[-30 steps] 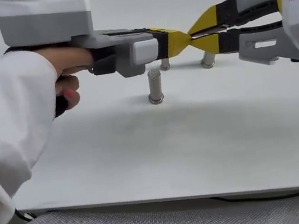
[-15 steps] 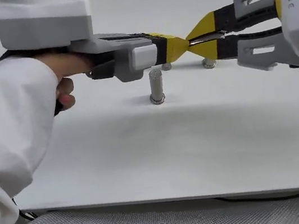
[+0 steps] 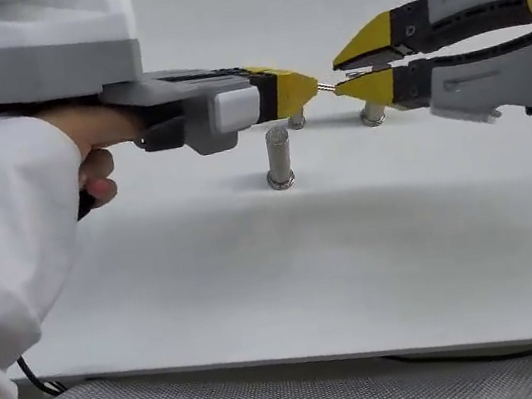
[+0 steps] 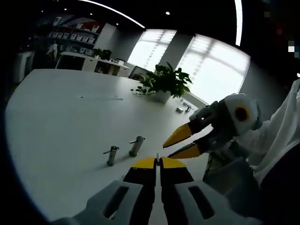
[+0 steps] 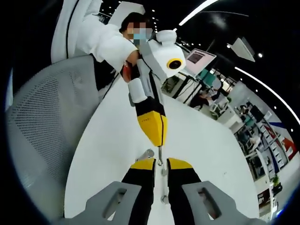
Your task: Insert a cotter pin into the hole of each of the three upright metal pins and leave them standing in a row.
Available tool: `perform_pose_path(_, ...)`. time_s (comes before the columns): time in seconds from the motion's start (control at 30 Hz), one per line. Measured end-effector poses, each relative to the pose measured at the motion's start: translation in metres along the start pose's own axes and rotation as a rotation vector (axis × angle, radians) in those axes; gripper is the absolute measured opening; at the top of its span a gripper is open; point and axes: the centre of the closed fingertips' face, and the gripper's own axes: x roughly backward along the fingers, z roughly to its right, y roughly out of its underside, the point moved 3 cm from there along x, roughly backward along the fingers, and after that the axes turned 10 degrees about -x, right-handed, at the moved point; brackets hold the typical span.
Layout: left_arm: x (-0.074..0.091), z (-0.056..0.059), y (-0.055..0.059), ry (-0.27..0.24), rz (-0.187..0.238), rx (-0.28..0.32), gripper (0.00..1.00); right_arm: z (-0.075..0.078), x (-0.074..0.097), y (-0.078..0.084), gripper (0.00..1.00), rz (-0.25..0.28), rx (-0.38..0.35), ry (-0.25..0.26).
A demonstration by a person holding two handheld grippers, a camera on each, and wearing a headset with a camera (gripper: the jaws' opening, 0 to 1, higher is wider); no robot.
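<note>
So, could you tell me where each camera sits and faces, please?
Head view: on the person's head, looking down at the table; sleeve, hand, left gripper and right gripper show.
Left gripper view: on the left gripper, looking along its shut jaws toward windows; the other sleeve at right.
Right gripper view: on the right gripper, facing back at the person's torso.
Shared: both gripper views show the cotter pin.

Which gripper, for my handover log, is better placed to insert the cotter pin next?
Left, likely. The left gripper is shut on the cotter pin, whose tip sticks out, while the right gripper stands open. An upright metal pin stands close below its jaws.
</note>
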Motion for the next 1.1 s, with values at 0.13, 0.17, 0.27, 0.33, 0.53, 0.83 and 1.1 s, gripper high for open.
perform_pose_path(0.13, 0.006, 0.003, -0.005, 0.012, 0.022, -0.086, 0.0, -0.002, 0.0, 0.005, 0.06, 0.032, -0.135, -0.033)
perform_pose_path(0.17, 0.008, 0.005, -0.008, 0.022, 0.032, -0.119, 0.0, -0.002, 0.0, 0.007, 0.07, 0.035, -0.165, -0.044)
perform_pose_path(0.27, 0.011, 0.01, -0.011, 0.042, 0.036, -0.193, 0.0, -0.005, 0.0, 0.007, 0.1, 0.067, -0.264, -0.083)
perform_pose_path(0.33, 0.013, 0.015, -0.014, 0.069, 0.04, -0.268, 0.0, -0.007, -0.001, 0.01, 0.13, 0.099, -0.354, -0.133)
perform_pose_path(0.53, 0.013, 0.024, -0.015, 0.12, 0.04, -0.365, 0.0, -0.006, 0.001, 0.01, 0.09, 0.145, -0.458, -0.169)
perform_pose_path(0.83, 0.007, 0.035, -0.007, 0.193, -0.003, -0.473, 0.0, -0.014, -0.007, 0.006, 0.04, 0.145, -0.491, -0.243)
perform_pose_path(1.1, 0.006, 0.038, -0.002, 0.216, -0.025, -0.499, 0.0, -0.013, -0.004, 0.01, 0.0, 0.121, -0.472, -0.251)
